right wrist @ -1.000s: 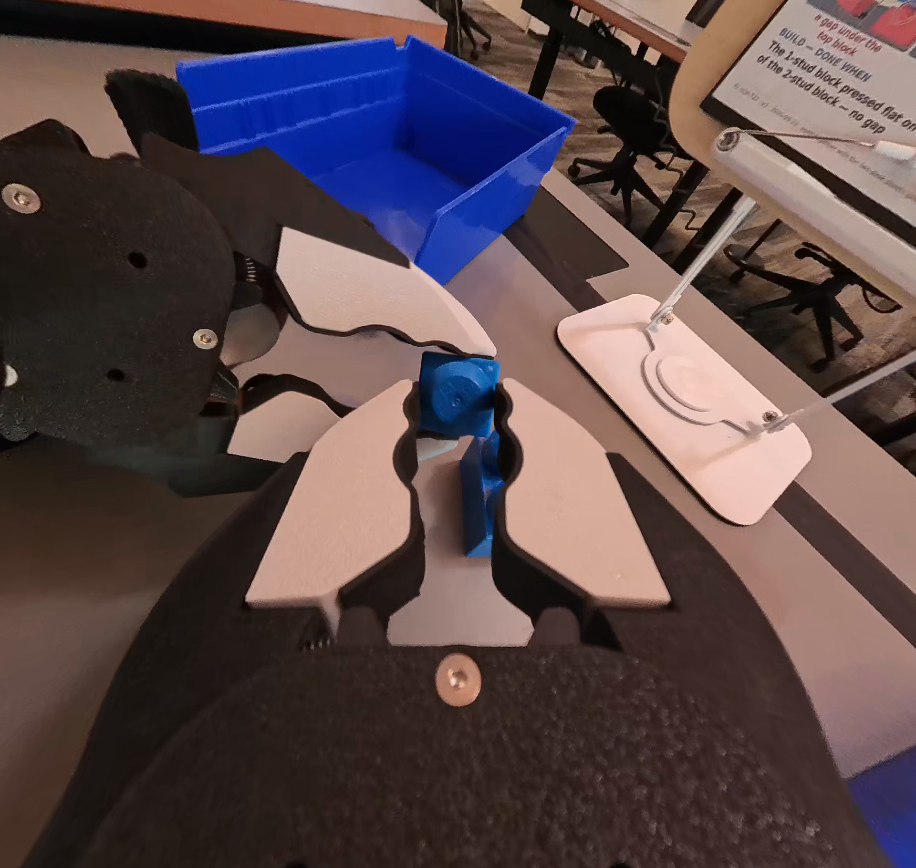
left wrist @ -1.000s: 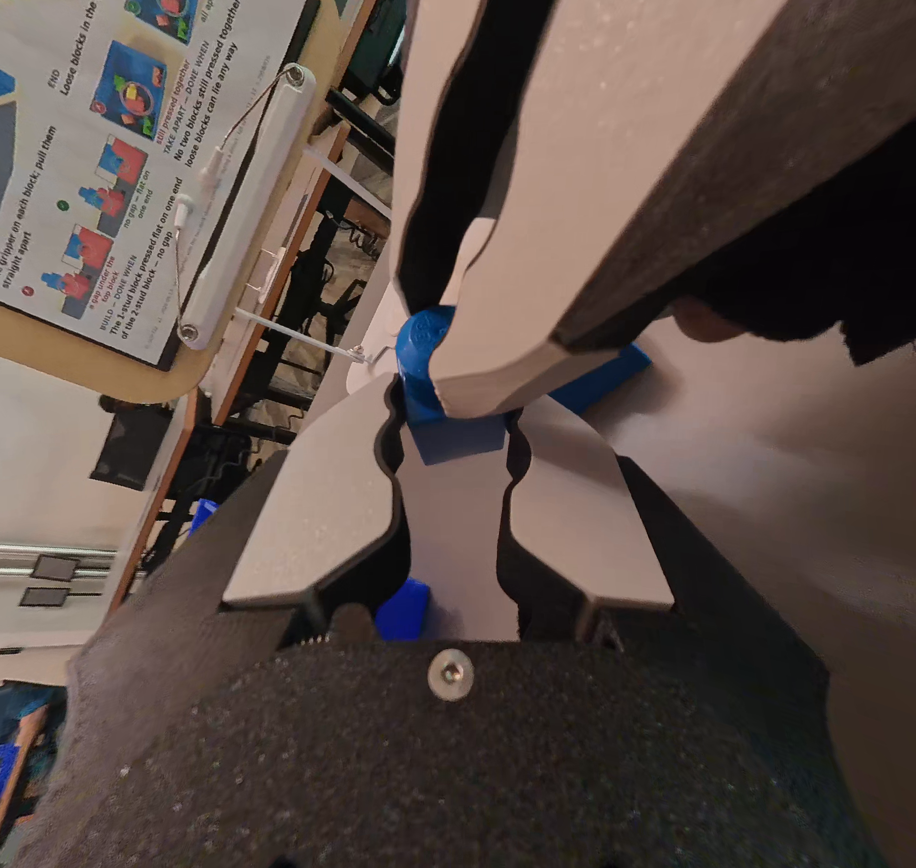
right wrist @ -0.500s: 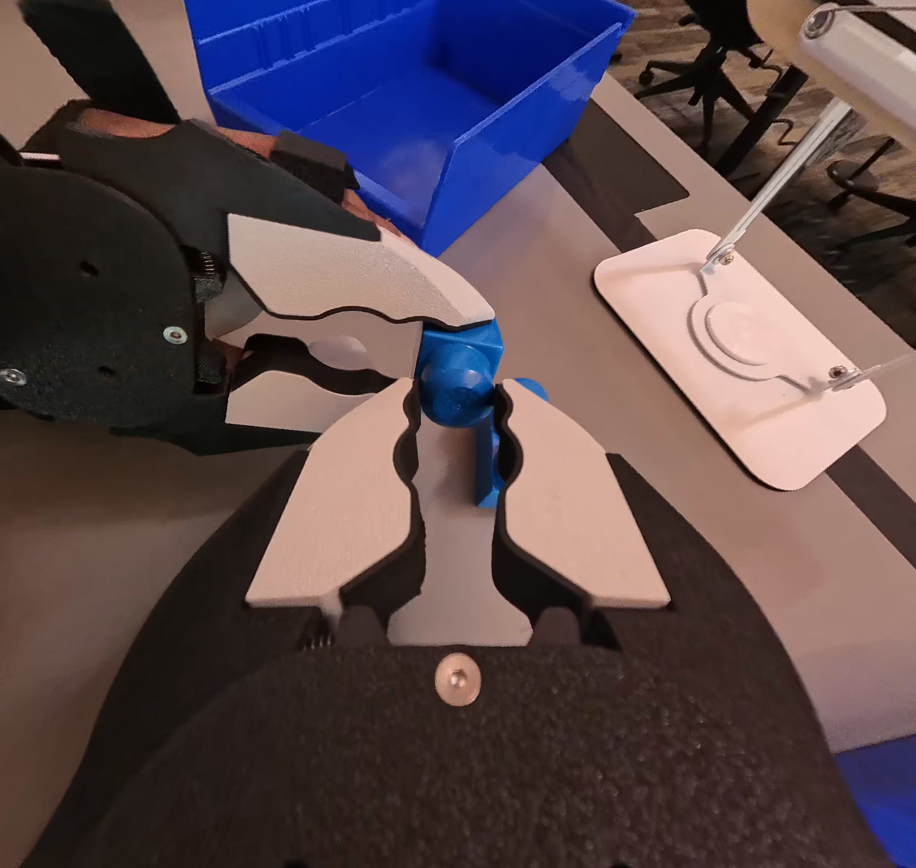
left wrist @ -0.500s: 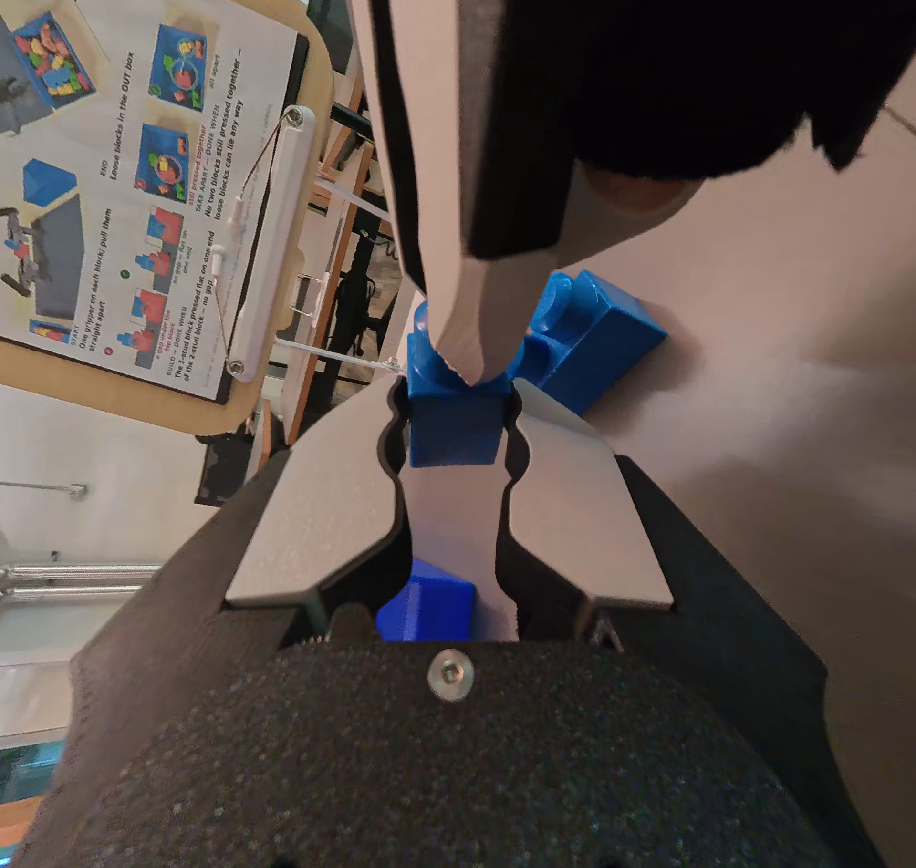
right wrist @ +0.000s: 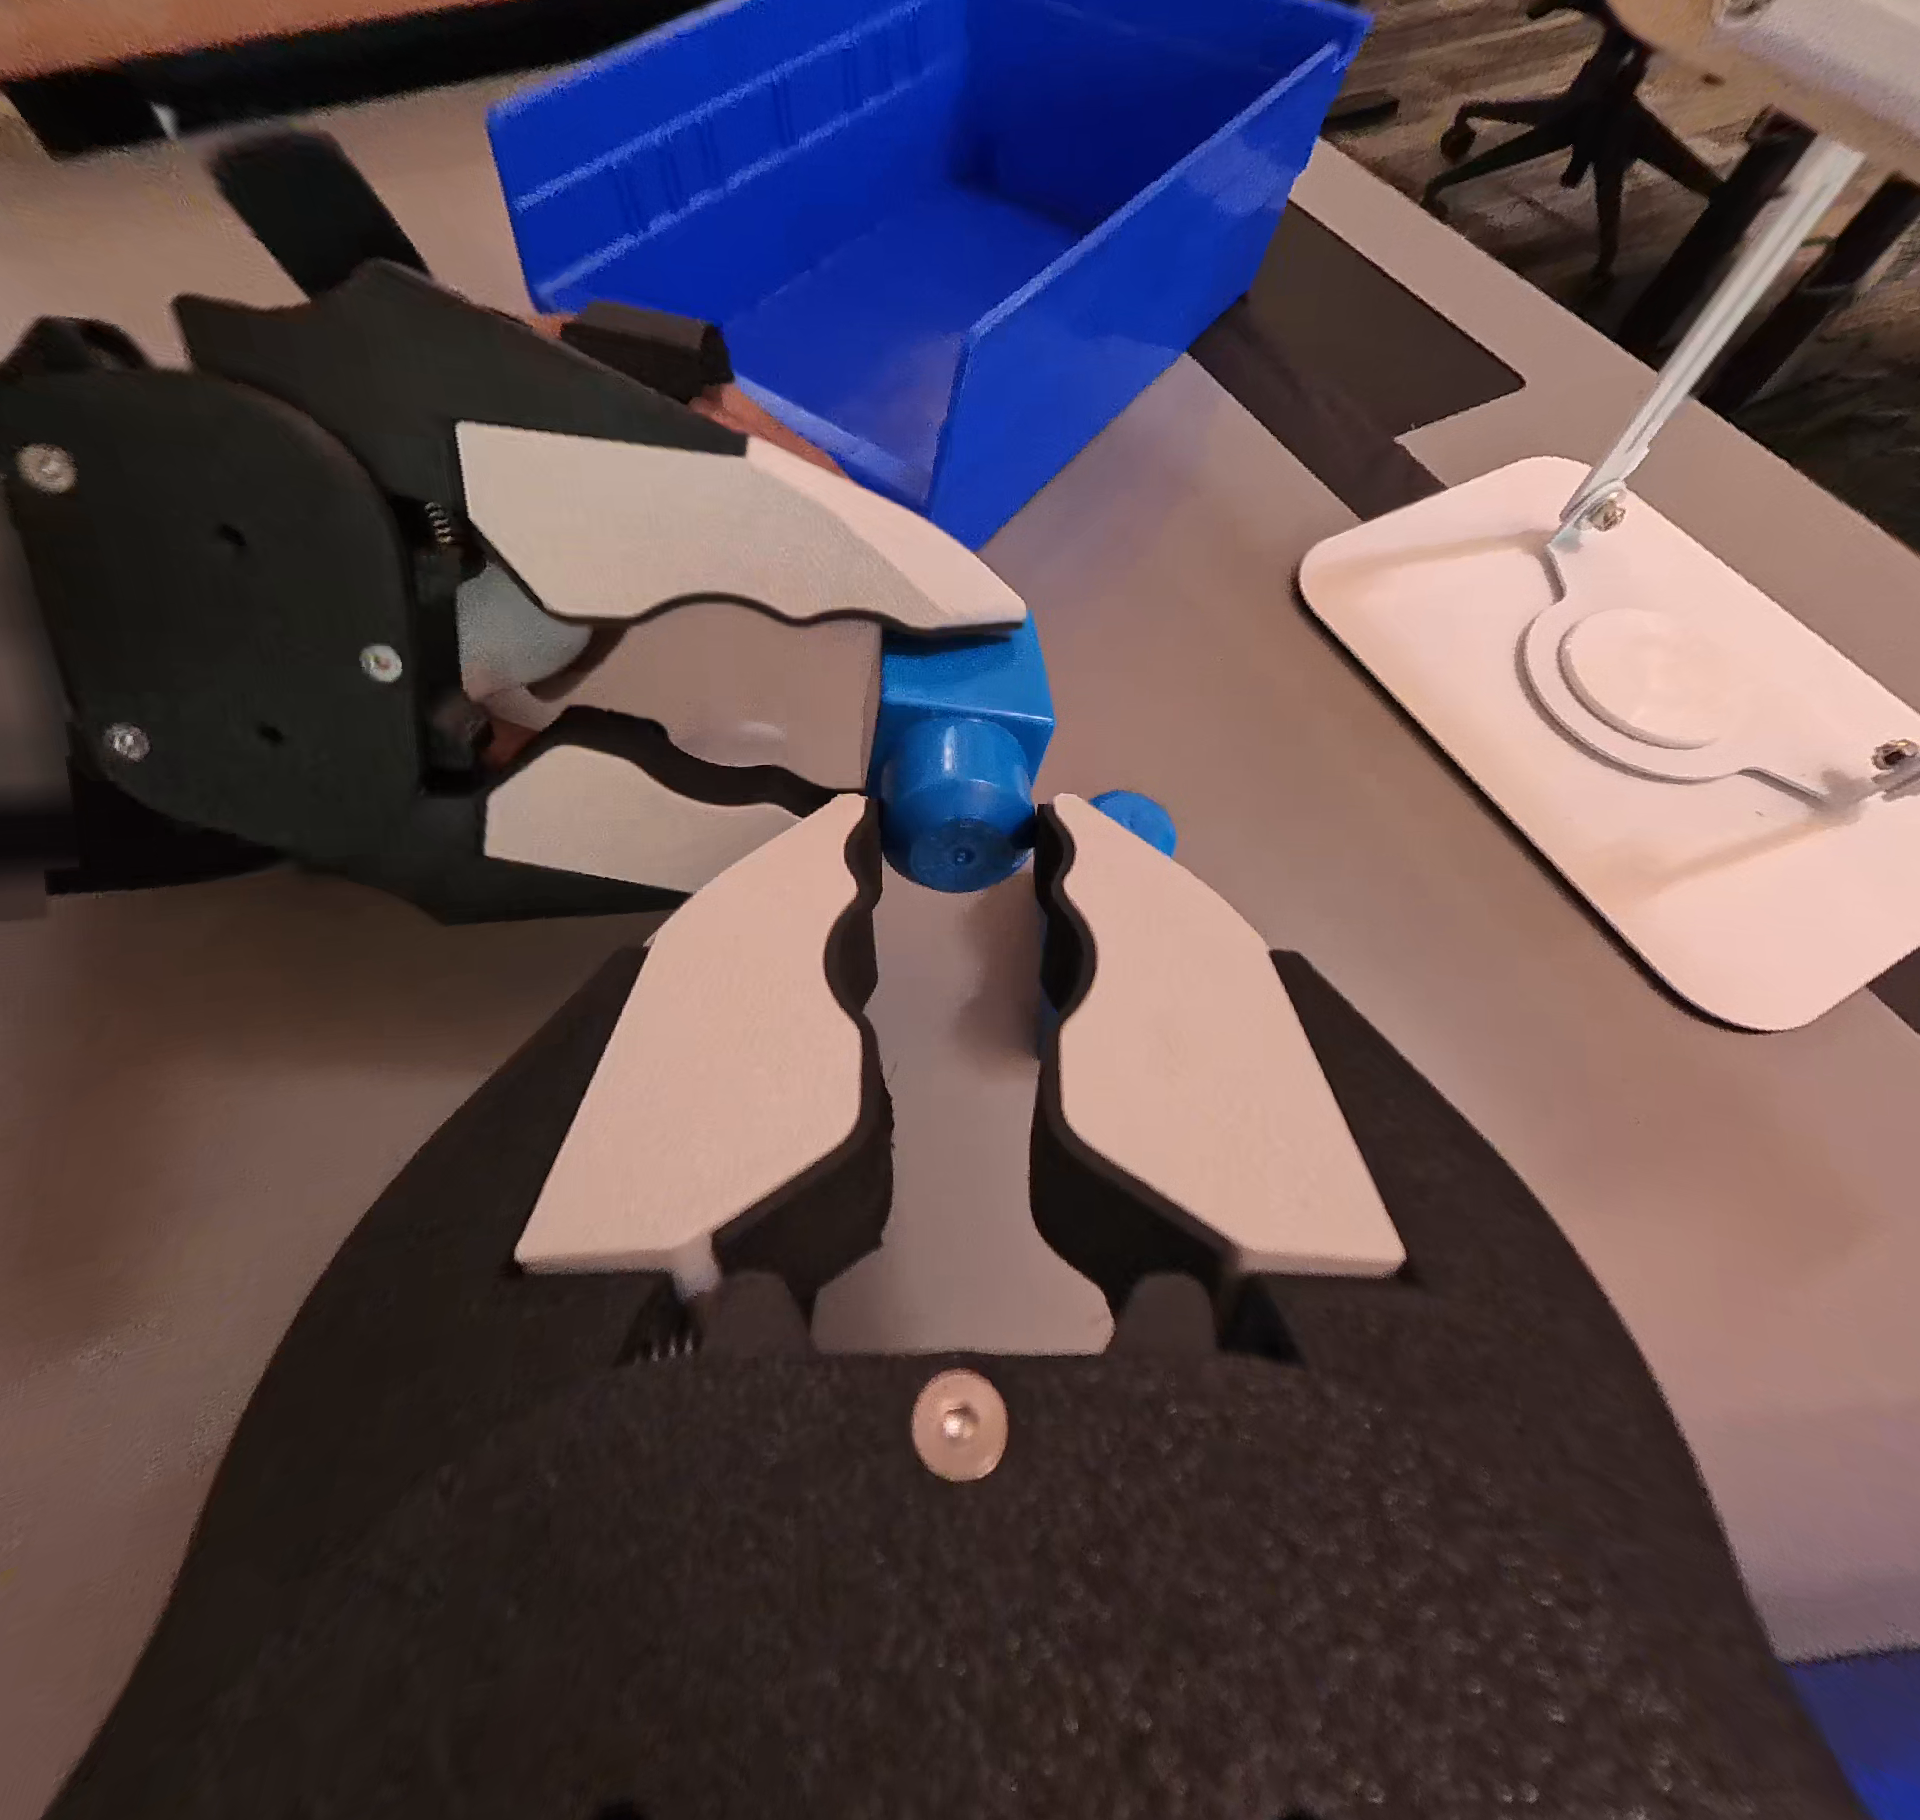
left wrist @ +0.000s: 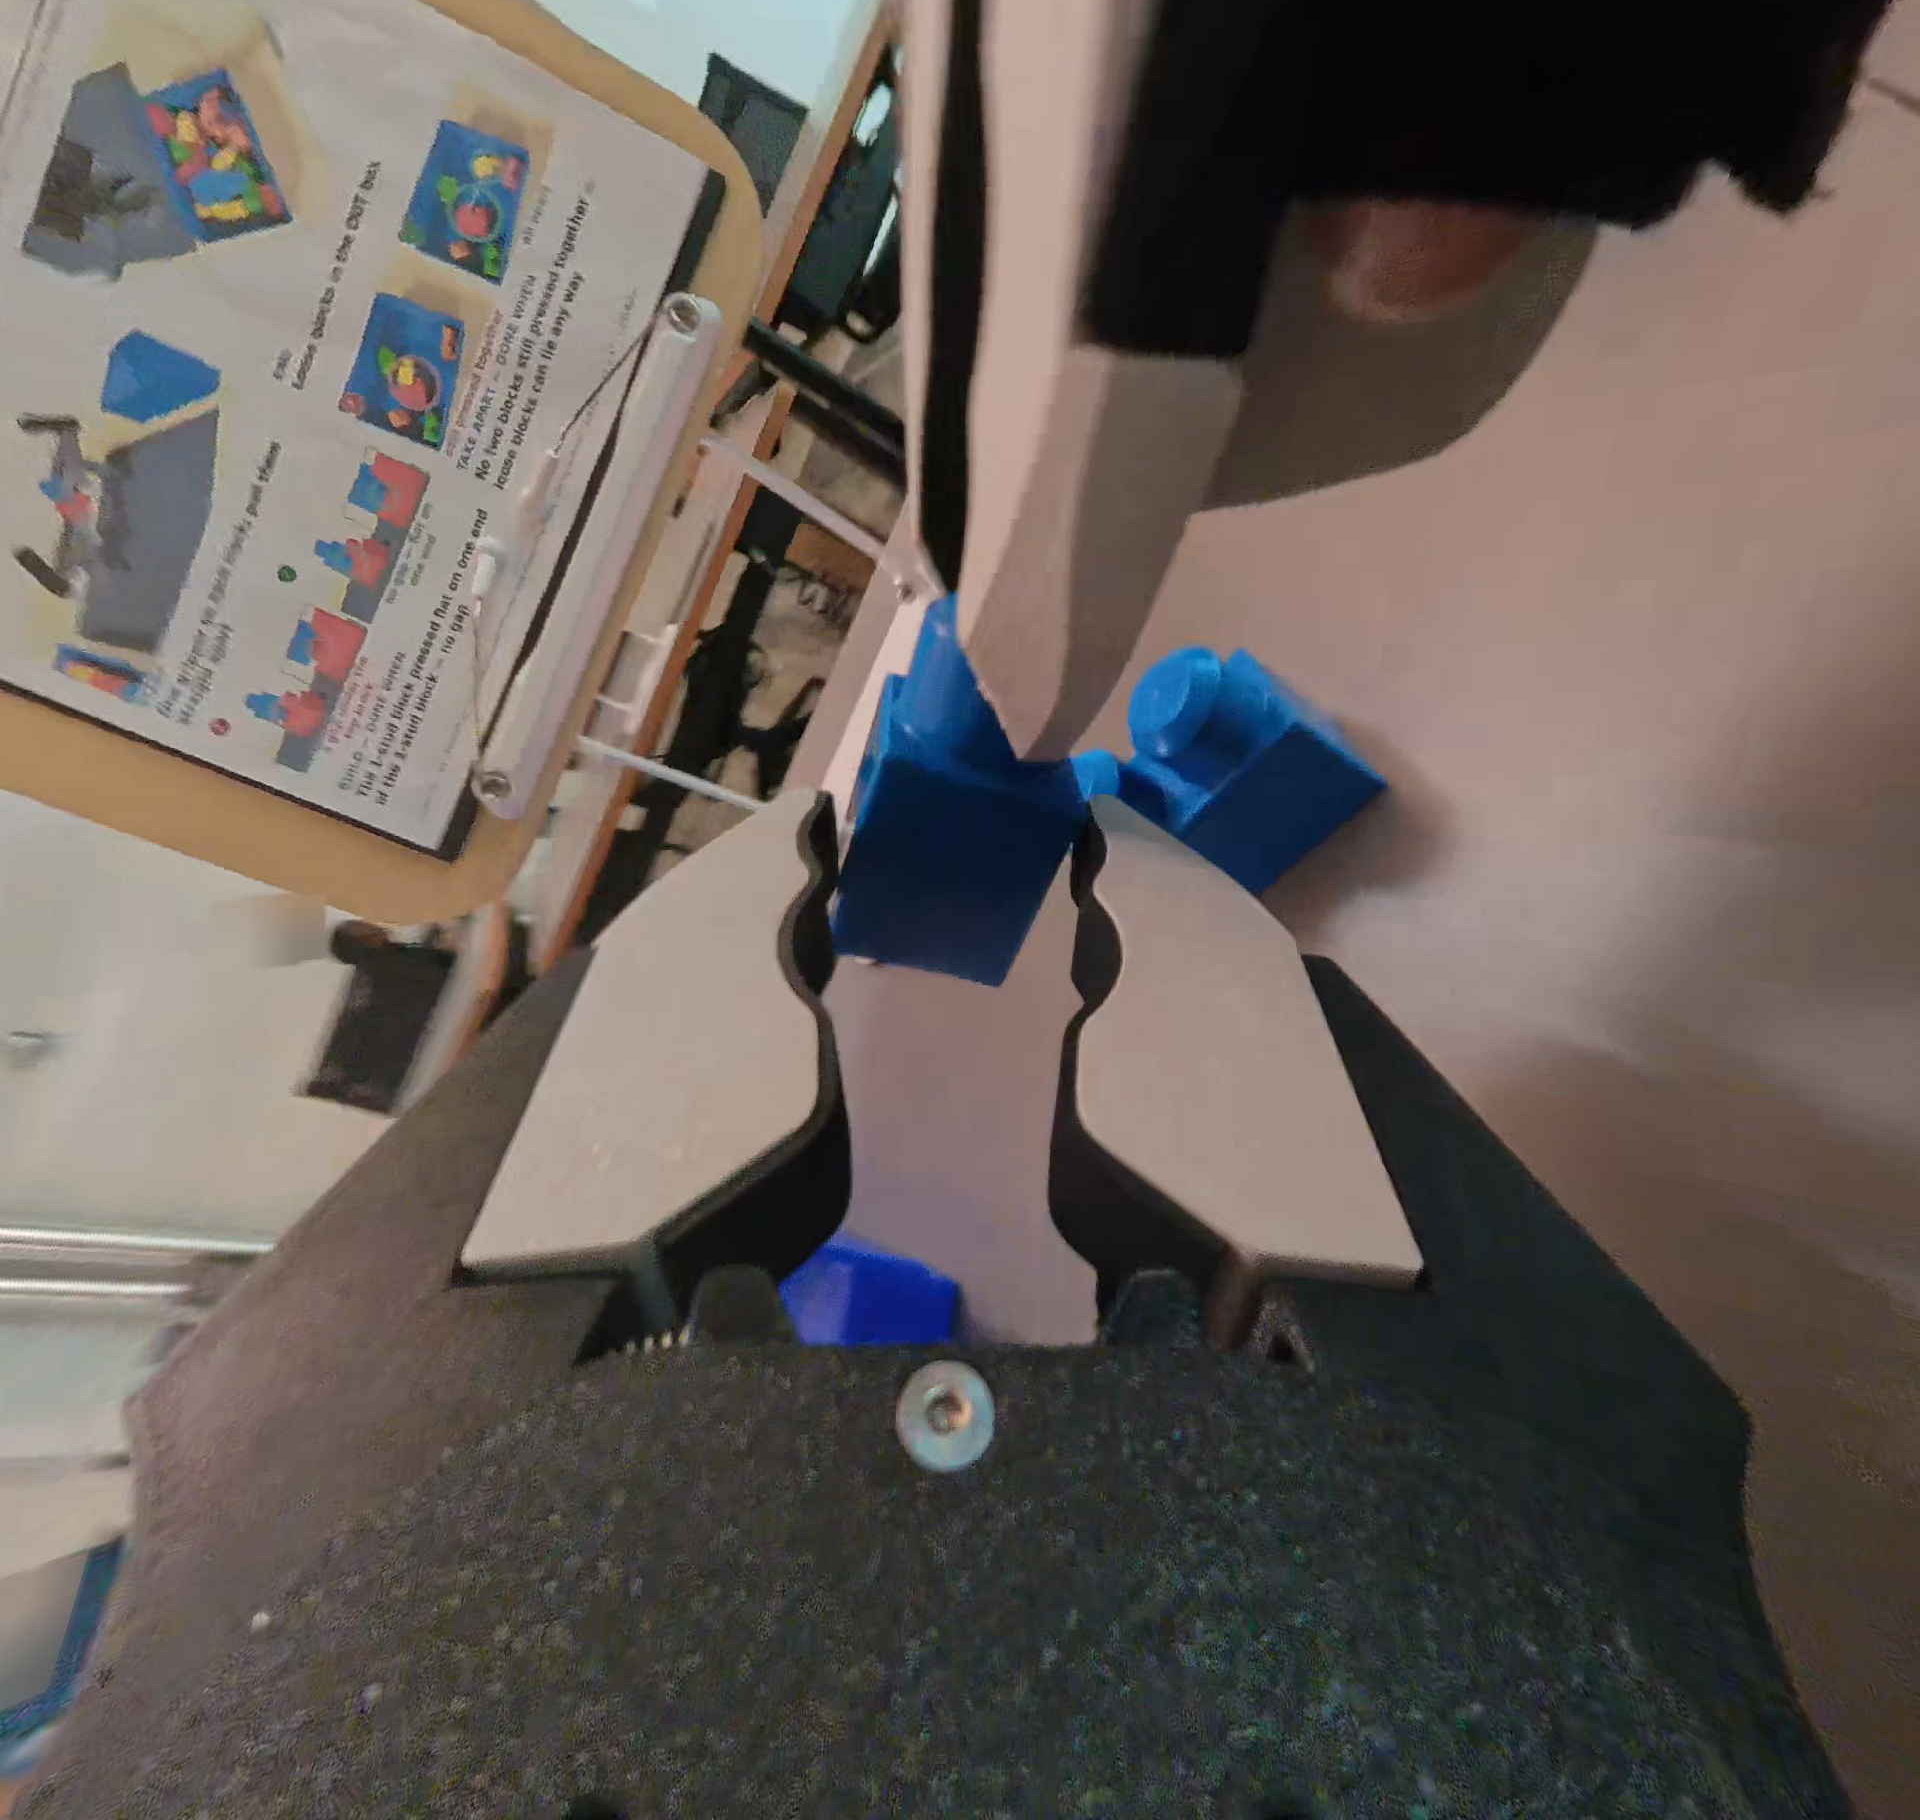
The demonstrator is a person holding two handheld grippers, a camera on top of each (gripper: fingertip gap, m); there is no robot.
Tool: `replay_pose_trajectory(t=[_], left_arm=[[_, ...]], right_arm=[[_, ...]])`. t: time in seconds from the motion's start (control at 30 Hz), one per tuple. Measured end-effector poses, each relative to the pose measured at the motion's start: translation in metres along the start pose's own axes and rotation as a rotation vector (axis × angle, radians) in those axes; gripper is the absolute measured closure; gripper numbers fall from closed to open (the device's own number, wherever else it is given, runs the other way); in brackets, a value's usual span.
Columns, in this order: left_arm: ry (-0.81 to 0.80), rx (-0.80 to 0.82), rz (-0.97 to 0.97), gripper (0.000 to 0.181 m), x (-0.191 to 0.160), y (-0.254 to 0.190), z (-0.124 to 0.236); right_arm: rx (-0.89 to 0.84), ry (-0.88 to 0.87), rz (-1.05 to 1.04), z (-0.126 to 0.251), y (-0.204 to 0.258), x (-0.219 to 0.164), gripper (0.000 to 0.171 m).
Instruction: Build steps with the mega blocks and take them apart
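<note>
The left gripper (right wrist: 873, 721) clamps a small blue one-stud plastic block (right wrist: 961, 721) above the grey table (right wrist: 1299, 1199), stud (right wrist: 956, 825) pointing sideways. The right gripper (right wrist: 951, 835) brackets that stud; firm contact cannot be confirmed. A second blue plastic block (left wrist: 1247, 783) lies just right, mostly hidden behind a finger. Empty blue plastic bin (right wrist: 1091, 388) behind.

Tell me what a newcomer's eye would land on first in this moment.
Centre of both views: a small blue one-stud block clamped in the left gripper, its stud between the right gripper fingertips, whose grip is unclear. Behind, an empty blue bin stands on the grey table. In the left wrist view, a second blue block lies on the table just beyond.
</note>
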State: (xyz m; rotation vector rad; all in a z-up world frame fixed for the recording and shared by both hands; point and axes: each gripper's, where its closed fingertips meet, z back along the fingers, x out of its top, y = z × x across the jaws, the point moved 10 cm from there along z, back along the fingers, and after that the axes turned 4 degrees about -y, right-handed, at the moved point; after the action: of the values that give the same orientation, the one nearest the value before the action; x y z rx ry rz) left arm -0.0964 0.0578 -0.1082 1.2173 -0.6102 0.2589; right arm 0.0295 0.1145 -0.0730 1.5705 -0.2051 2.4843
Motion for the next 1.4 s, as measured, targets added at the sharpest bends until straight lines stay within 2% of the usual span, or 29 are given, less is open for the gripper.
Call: replay_pose_trajectory(t=[0.2, 0.33, 0.43, 0.6, 0.77, 0.87, 1.03, 1.4], left_arm=[[-0.134, -0.052, 0.377, 0.139, -0.003, 0.027, 0.008], [-0.171, -0.046, 0.527, 0.154, -0.012, 0.039, 0.010], [-0.173, -0.026, 0.589, 0.181, -0.018, 0.046, 0.011], [-0.167, -0.048, 0.655, 0.181, -0.022, 0.051, 0.011], [-0.160, -0.060, 0.640, 0.181, -0.023, 0.050, 0.010], [-0.151, -0.064, 0.629, 0.181, -0.024, 0.049, 0.009], [-0.136, -0.072, 0.634, 0.181, -0.027, 0.048, 0.007], [-0.117, -0.097, 0.616, 0.181, -0.028, 0.044, 0.004]], right_arm=[[-0.081, -0.075, 0.043, 0.046, -0.027, 0.021, 0.143], [-0.289, -0.079, 0.130, 0.097, -0.061, 0.037, 0.143], [-0.406, 0.022, 0.187, 0.132, -0.093, 0.045, 0.143], [-0.534, 0.340, 0.324, 0.165, -0.146, 0.035, 0.143], [-0.465, 0.699, 0.353, 0.171, -0.183, -0.006, 0.143], [-0.406, 0.845, 0.351, 0.170, -0.195, -0.031, 0.143], [-0.333, 0.937, 0.317, 0.165, -0.202, -0.051, 0.143], [-0.180, 1.126, 0.268, 0.141, -0.211, -0.070, 0.143]])
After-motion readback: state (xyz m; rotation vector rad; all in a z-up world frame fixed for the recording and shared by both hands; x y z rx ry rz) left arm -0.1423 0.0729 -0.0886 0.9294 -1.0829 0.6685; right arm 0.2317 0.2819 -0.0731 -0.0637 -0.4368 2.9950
